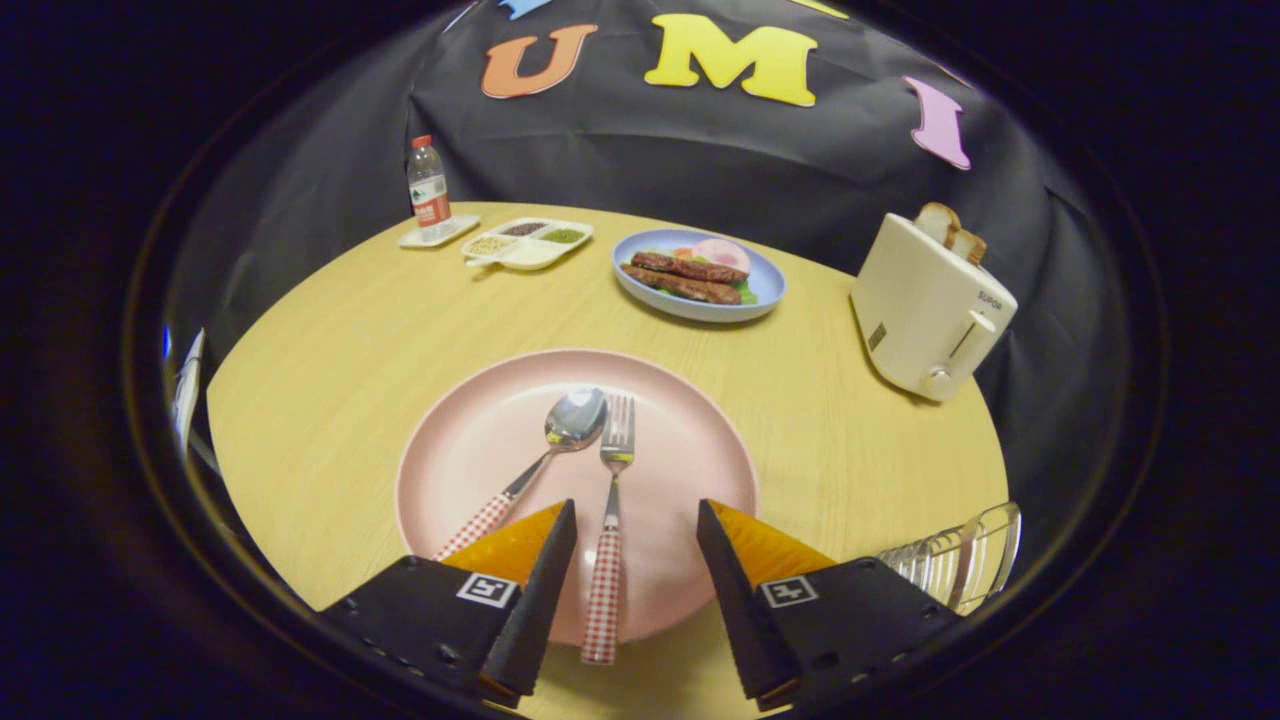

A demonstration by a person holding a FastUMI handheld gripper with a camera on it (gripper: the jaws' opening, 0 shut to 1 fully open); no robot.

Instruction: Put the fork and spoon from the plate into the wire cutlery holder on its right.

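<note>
A small brand word, seemingly "SUPOR", stands on the toaster at the far right of the table.

Steel spoon and fork, checked handles, side by side on pink plate, wire holder right

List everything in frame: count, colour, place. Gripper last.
table: 1, light wood, under everything
pink plate: 1, just ahead of fingers
spoon: 1, steel, red-check handle, on plate
fork: 1, same handle, between fingers
wire cutlery holder: 1, right of plate
blue plate: 1, with food, beyond pink plate
toaster: 1, cream, bread inside, far right
divided tray: 1, white
bottle: 1, red label, on white coaster
gripper: 1, open, straddling fork handle
</note>
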